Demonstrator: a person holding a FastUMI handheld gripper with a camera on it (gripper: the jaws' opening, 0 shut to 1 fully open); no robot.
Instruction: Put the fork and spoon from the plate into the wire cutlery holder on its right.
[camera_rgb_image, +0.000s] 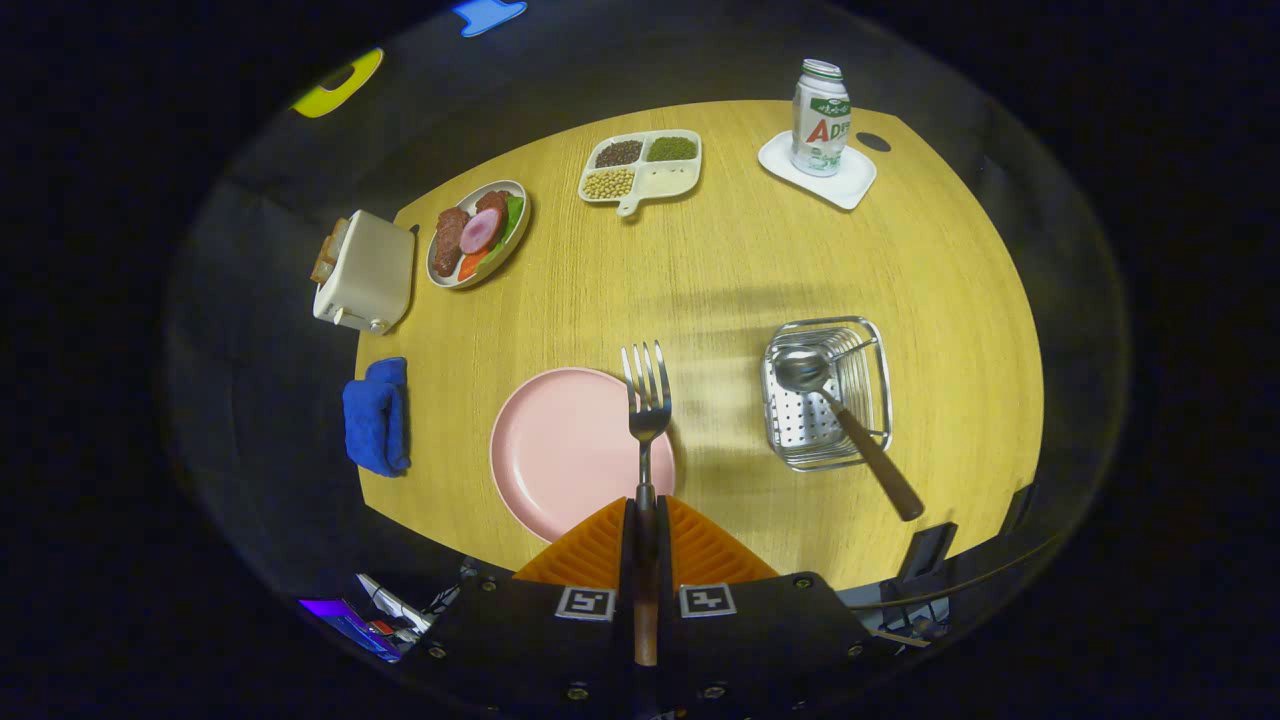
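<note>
In the gripper view, I had the gripper (640, 515) closed on the fork (646, 415), both orange fingers (592, 555) pressing its handle, with the fork's long axis running straight ahead of the fingers and its tines pointing away over the far edge of the pink plate (560, 450). The wire cutlery holder (828, 392) stood ahead and to the right of the fingers, well apart from the fork, and the spoon (840, 415) already lay in it, bowl inside and handle slanting out over the near rim. I judged that the coming move called for carrying the fork rightward to the holder.
</note>
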